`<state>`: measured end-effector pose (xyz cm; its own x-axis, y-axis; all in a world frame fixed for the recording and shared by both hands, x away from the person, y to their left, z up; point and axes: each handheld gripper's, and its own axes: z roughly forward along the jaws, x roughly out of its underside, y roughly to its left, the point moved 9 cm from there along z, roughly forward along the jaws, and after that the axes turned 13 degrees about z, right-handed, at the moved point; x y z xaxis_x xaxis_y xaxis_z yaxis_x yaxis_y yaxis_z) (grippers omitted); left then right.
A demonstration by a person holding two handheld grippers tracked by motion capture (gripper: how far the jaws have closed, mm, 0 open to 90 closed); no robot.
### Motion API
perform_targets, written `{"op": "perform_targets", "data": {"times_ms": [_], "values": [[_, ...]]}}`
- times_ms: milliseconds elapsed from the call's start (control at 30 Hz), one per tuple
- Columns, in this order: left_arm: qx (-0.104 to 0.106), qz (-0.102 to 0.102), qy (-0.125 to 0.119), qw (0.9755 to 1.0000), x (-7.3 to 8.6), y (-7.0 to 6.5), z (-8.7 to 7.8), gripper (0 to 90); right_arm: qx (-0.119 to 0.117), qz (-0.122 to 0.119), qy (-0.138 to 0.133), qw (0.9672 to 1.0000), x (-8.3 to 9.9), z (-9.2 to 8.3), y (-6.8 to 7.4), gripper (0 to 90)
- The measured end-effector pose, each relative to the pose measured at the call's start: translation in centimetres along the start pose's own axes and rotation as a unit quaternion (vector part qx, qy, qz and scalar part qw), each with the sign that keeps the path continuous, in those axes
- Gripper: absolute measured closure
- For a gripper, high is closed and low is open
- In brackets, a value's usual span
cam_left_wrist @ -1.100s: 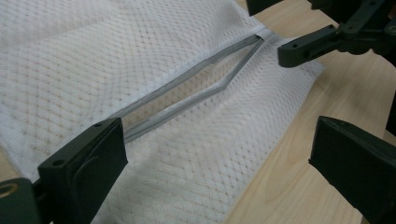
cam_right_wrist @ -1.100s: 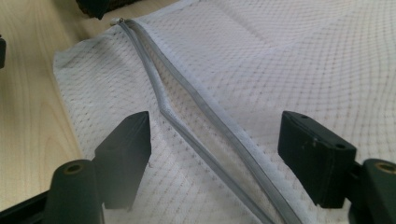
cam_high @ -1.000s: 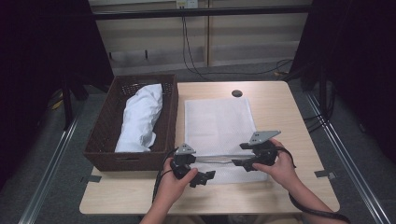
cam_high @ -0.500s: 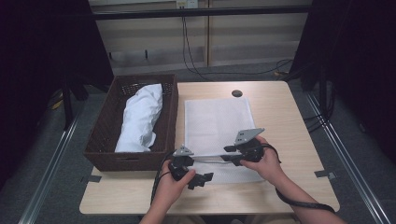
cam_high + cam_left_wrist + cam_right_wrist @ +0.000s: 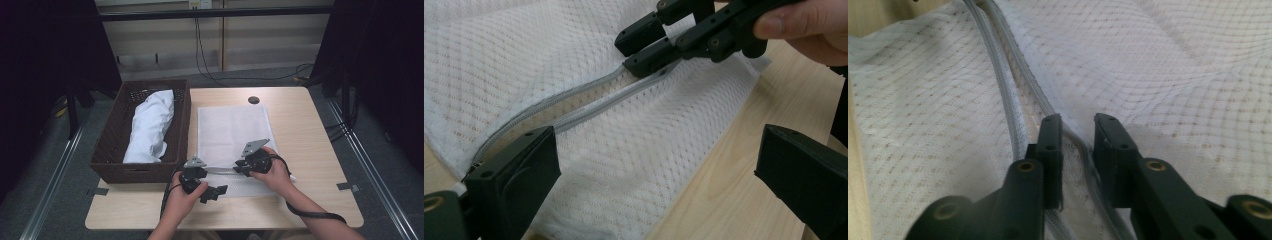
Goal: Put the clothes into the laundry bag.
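Observation:
A white mesh laundry bag (image 5: 232, 132) lies flat on the table, its grey zipper (image 5: 589, 95) open along the near edge. My left gripper (image 5: 210, 187) stands open at the bag's near left corner, its jaws wide apart over the mesh (image 5: 659, 185). My right gripper (image 5: 240, 169) points left along the zipper. Its jaws have just been closing and now stand narrow (image 5: 1078, 125) with one zipper edge (image 5: 1073, 132) between them; a small gap still shows beside the pads. The left gripper view also shows the right gripper (image 5: 631, 47) farther along the zipper.
A dark wicker basket (image 5: 112, 150) holding a rolled white cloth (image 5: 150, 125) stands at the table's left. A small dark hole (image 5: 253, 100) marks the tabletop behind the bag. Bare wood lies to the bag's right and along the near edge.
My right gripper has slid left along the zipper towards the left gripper and sunk a little, and its jaws have narrowed. The left gripper has stayed put.

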<state>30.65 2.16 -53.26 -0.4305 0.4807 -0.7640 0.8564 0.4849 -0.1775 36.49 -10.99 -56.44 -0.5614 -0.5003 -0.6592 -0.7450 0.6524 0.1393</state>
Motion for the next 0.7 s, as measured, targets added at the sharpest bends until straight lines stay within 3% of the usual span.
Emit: {"op": "perform_targets", "data": {"times_ms": [167, 400, 700], "values": [[0.0, -0.002, 0.003, 1.0, 0.3, 0.0, 0.2, 3.5, 0.003, 0.017, -0.001, 0.9998, -0.1, -0.1, -0.2, 88.5], [0.006, 0.001, -0.001, 1.0, 0.1, -0.1, 0.2, 3.5, -0.001, 0.032, -0.012, 0.9994, -0.9, -1.3, -0.6, 88.9], [0.013, 0.006, -0.001, 0.9999, -0.3, -0.4, 0.5, 3.5, -0.014, 0.042, -0.011, 0.999, -1.1, -1.4, -0.3, 89.3]]}}
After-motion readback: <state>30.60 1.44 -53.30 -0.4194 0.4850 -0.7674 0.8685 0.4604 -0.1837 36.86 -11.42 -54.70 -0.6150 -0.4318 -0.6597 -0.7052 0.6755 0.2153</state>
